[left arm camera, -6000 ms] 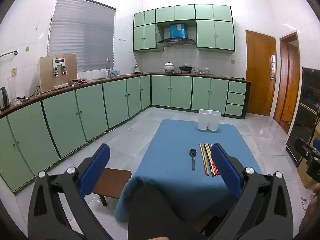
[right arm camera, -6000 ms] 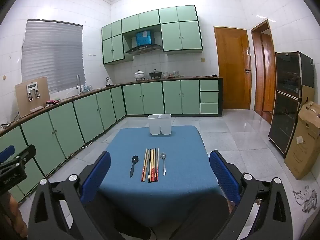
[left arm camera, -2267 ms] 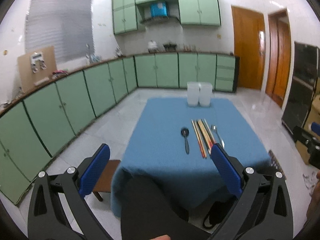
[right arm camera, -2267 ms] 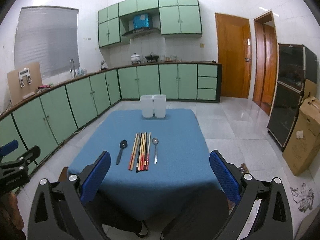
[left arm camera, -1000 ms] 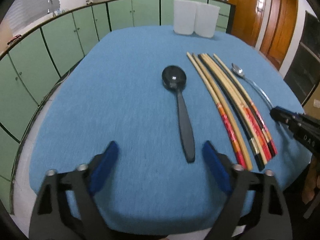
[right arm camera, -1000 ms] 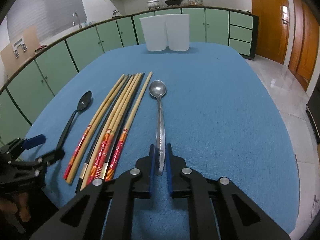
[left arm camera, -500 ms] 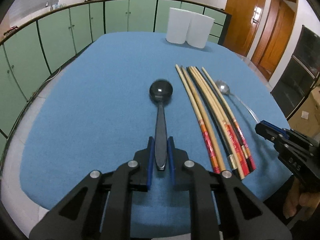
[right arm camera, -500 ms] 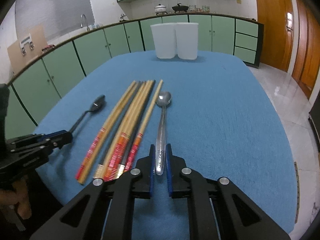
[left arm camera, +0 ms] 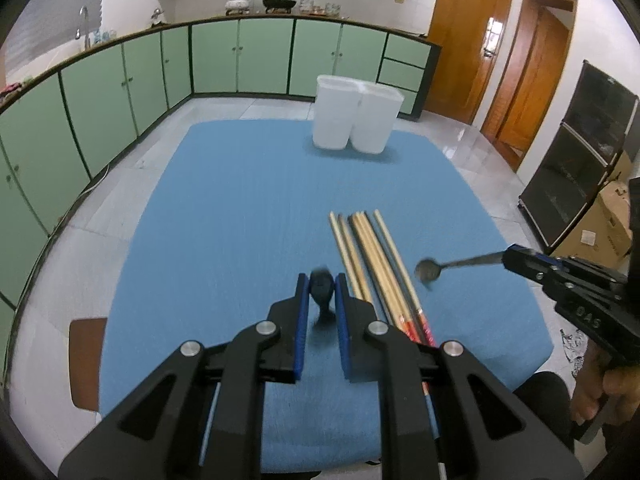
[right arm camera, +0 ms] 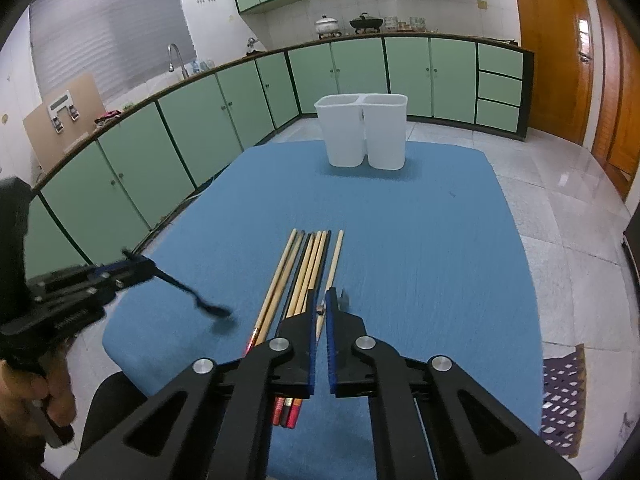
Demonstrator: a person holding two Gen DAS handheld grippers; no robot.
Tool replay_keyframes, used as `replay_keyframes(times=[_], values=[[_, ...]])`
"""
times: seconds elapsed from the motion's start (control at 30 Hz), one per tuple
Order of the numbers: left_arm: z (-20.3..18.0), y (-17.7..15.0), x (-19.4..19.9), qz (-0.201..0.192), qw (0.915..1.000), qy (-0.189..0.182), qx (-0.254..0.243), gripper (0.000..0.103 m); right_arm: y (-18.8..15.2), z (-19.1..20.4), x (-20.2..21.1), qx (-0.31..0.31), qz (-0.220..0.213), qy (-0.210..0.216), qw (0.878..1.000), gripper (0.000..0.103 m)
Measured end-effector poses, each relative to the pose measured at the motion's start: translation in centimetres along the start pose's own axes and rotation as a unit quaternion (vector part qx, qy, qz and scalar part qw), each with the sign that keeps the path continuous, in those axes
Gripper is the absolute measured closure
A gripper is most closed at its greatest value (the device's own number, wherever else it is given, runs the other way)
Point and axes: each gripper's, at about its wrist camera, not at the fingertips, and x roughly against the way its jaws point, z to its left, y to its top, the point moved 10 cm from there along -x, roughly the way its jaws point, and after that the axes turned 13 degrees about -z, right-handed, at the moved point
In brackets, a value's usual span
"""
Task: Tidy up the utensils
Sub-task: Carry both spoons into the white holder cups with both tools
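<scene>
My left gripper point(left arm camera: 322, 280) is shut on the black spoon point(left arm camera: 322, 290) and holds it lifted above the blue tablecloth point(left arm camera: 240, 208). My right gripper point(right arm camera: 319, 296) is shut on the metal spoon point(left arm camera: 448, 266), also lifted; its bowl shows in the left wrist view. From the right wrist view the black spoon point(right arm camera: 192, 294) sticks out of the left gripper at the left. Several chopsticks point(right arm camera: 308, 268) lie side by side on the cloth between the grippers. A white two-compartment holder point(right arm camera: 364, 136) stands upright at the table's far end.
Green cabinets point(right arm camera: 224, 112) line the left and back walls. A brown stool point(left arm camera: 82, 360) stands left of the table. A black appliance point(left arm camera: 576, 184) and a cardboard box point(left arm camera: 604, 224) stand at the right. A dark mat point(right arm camera: 560, 392) lies on the floor at the right.
Both grippers have lifted their spoons off the cloth and tilted up. The chopsticks stay on the cloth.
</scene>
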Motion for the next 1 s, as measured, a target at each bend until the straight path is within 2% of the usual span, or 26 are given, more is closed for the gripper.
replay_keyframes(times=[0.27,0.4,0.63,0.83,1.0], values=[[-1.0,4.1,-0.3,0.009,0.9994,-0.026,-0.021,0.091,1.7,-0.6,-0.3,-0.014,0.031,0.008,0.999,0.1],[-1.6,7.1,-1.1,0.008,0.9986,-0.039,-0.034,0.091,3.9,-1.2,-0.3,-0.027,0.041,0.014,0.999,0.1],[-2.7,15.7,-4.2,-0.017,0.9977,-0.042,-0.05,0.091,13.5,-2.6,-1.6,-0.022,0.017,0.002,1.0,0.1],[-3.2,23.2,-9.1,-0.041,0.9976,-0.036,-0.042,0.091,22.1,-4.6,-5.0,-0.03,-0.015,-0.014,0.999,0.1],[-3.4,27.3,-13.8,-0.047,0.9979,-0.043,-0.009,0.091,26.1,-6.8,-9.6,-0.047,-0.029,-0.027,0.998,0.1]])
